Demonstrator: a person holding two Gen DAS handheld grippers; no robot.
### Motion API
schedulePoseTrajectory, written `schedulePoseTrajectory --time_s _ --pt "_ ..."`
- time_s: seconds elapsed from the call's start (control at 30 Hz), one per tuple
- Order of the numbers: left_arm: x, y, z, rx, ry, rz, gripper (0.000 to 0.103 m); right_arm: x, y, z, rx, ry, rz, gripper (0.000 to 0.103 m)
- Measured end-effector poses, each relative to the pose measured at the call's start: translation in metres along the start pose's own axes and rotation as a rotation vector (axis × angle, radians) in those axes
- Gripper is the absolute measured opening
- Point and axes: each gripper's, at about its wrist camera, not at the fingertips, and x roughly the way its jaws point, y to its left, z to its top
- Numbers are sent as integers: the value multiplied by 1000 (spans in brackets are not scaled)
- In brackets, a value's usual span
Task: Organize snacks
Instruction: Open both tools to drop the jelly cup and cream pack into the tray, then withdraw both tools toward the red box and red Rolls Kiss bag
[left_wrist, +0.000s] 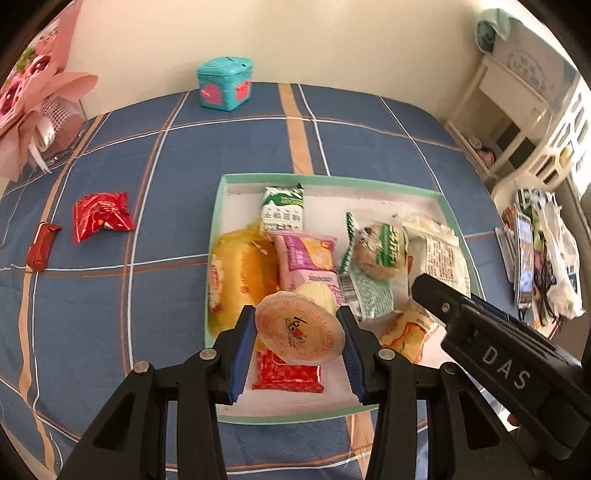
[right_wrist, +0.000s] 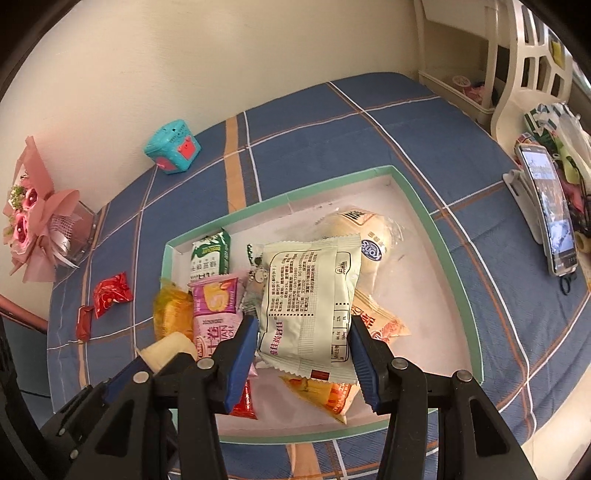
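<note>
A green-rimmed white tray (left_wrist: 218, 236) (right_wrist: 436, 229) on the blue plaid cloth holds several snack packets. My left gripper (left_wrist: 300, 334) is shut on a round orange jelly cup (left_wrist: 299, 332), held over the tray's near side. My right gripper (right_wrist: 303, 334) is shut on a cream snack packet (right_wrist: 310, 295) with black print, above the tray's middle. A red packet (left_wrist: 101, 216) (right_wrist: 110, 293) and a small red bar (left_wrist: 42, 245) (right_wrist: 84, 321) lie on the cloth left of the tray. The right gripper's body (left_wrist: 491, 343) shows in the left wrist view.
A teal toy box (left_wrist: 225, 83) (right_wrist: 171, 146) stands at the far edge by the wall. A pink bouquet (left_wrist: 33, 110) (right_wrist: 37, 229) sits at the far left. A phone on a stand (right_wrist: 550, 210) and clutter lie right, beside a white rack (left_wrist: 517, 110).
</note>
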Motion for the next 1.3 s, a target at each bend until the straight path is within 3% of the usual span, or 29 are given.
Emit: schedulePoseTrajectory --time_s 0.27,0.37,0.5,0.67,0.8,0.87,0.9,1.0,1.17,1.3 --pt "1 -7 -2 25 13 12 46 4 3 0 -2 18 -8 55" --pt "-1 -5 -1 16 11 11 54 6 2 0 2 27 -16 55" --pt "0 1 1 2 15 15 56 8 2 0 13 37 -23 57" --pt "1 24 5 -61 22 39 63 11 7 1 17 43 -18 67" --pt "-1 59 10 -156 13 62 68 12 19 -1 -6 39 -19 74" --pt "-3 79 12 -201 8 80 74 12 25 -1 -16 33 -17 83" --pt "-4 91 13 -226 3 94 80 12 31 -2 -21 29 -11 84" --pt "-9 127 14 -306 -14 133 82 13 49 -2 -46 21 20 85" --pt "-25 193 12 -410 -68 206 92 14 90 -5 -118 -6 67 102" --pt "-36 241 7 -483 -110 250 98 19 126 -10 -170 -22 114 103"
